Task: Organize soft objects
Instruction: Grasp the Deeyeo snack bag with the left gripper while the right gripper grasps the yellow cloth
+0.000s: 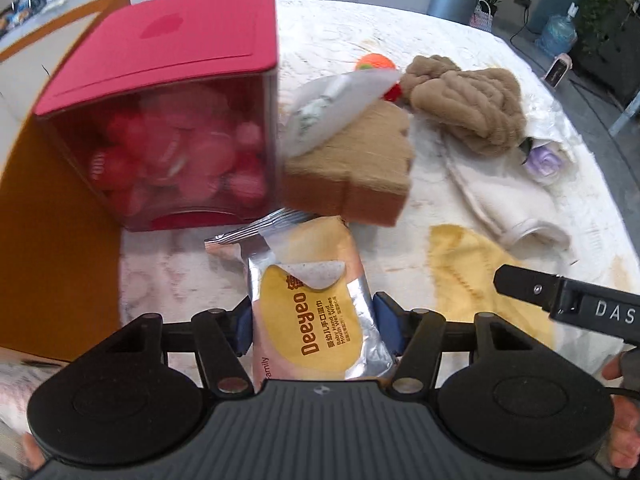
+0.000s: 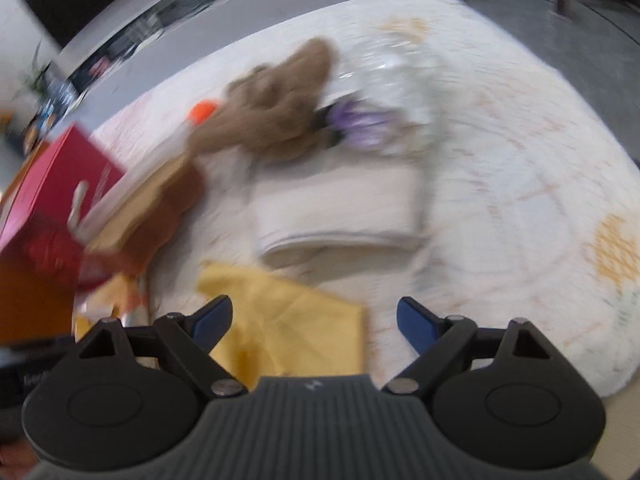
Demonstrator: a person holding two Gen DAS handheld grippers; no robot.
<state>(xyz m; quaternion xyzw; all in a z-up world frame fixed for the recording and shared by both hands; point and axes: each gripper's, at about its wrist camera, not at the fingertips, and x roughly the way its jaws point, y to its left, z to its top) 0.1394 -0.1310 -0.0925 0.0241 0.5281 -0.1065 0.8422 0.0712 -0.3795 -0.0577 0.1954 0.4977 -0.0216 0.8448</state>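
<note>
The left claw (image 1: 316, 326) grips the wipes pack (image 1: 316, 312) at lower centre while the right claw (image 2: 314, 322) gapes empty over the yellow cloth (image 2: 288, 320), so sorting has barely begun: brown plush (image 1: 468, 100), sponge (image 1: 356, 164) and white towel (image 1: 500, 200) remain strewn on the table (image 1: 440, 36).

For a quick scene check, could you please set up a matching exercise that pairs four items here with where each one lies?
Things:
1. wipes pack
2. yellow cloth
3. red box
4. purple flower

Places:
A. beside the orange board, sponge on its other side
B. between the left claw's pads
C. in clear wrap next to the brown yarn
D. flat on the quilt, below the open right claw

Pairs: 1-B, 2-D, 3-A, 4-C
</note>
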